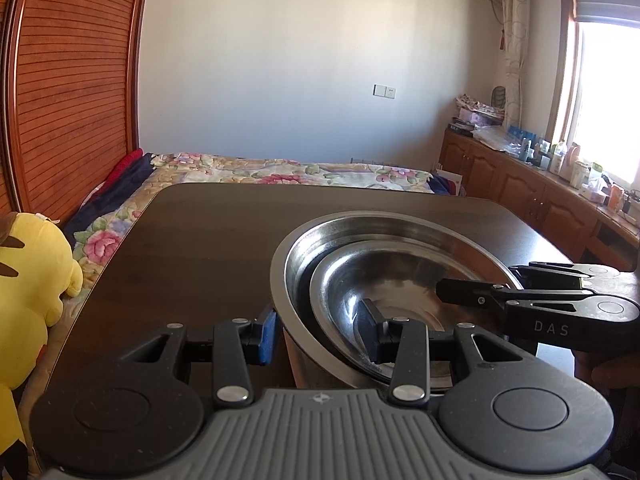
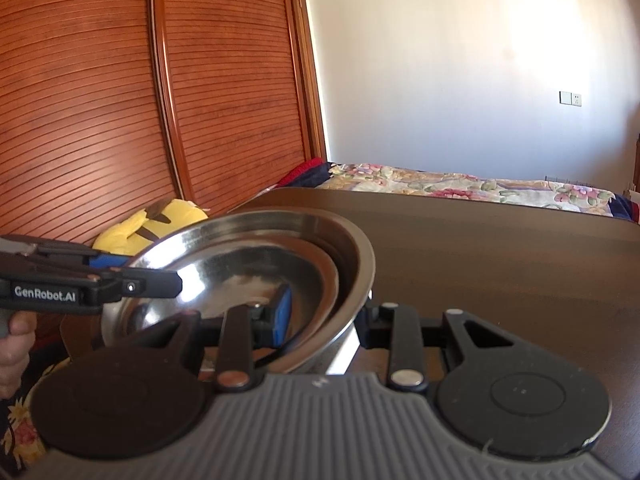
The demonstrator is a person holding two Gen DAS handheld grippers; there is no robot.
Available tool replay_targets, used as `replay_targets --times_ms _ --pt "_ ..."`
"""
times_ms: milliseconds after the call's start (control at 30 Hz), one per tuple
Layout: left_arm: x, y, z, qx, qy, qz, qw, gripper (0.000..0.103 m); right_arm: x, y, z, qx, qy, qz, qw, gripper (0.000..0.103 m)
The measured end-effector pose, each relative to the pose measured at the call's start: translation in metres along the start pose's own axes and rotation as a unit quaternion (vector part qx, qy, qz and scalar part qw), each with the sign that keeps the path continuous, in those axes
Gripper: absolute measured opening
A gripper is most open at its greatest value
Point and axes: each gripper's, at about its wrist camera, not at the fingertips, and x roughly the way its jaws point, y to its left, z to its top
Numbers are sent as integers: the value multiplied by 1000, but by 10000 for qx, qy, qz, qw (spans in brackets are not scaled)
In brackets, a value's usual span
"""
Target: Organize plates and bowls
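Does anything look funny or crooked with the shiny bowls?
Yes. The smaller bowl sits off-centre and tilted inside the big bowl, not nested flat. Both grippers, left and right, straddle the big bowl's rim. Nothing looks spilled or dented.

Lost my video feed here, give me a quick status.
Left tool and right tool open, each straddling the steel bowl rim. Smaller bowl nested inside, on the dark table. Nothing blocking.

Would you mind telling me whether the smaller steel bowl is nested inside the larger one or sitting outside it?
Nested inside: the smaller bowl lies tilted within the larger bowl, both rims visible in both views.
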Motion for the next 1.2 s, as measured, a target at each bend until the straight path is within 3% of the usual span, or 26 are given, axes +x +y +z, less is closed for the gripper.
replay_targets --times_ms 467,733,1000,1200 --pt "1 -5 -2 155 -96 168 9997 42 0 2 -2 3 7 21 10000 35" --pt "-6 -6 4 129 -193 300 9993 43 -23 -2 7 -119 -141 -159 9997 39" --pt "-22 -18 20 233 -445 418 9979 57 -54 -8 20 -51 -341 -330 9989 39" --pt "-34 -31 27 334 -612 412 9967 76 -71 -9 24 -18 -481 -543 9974 49"
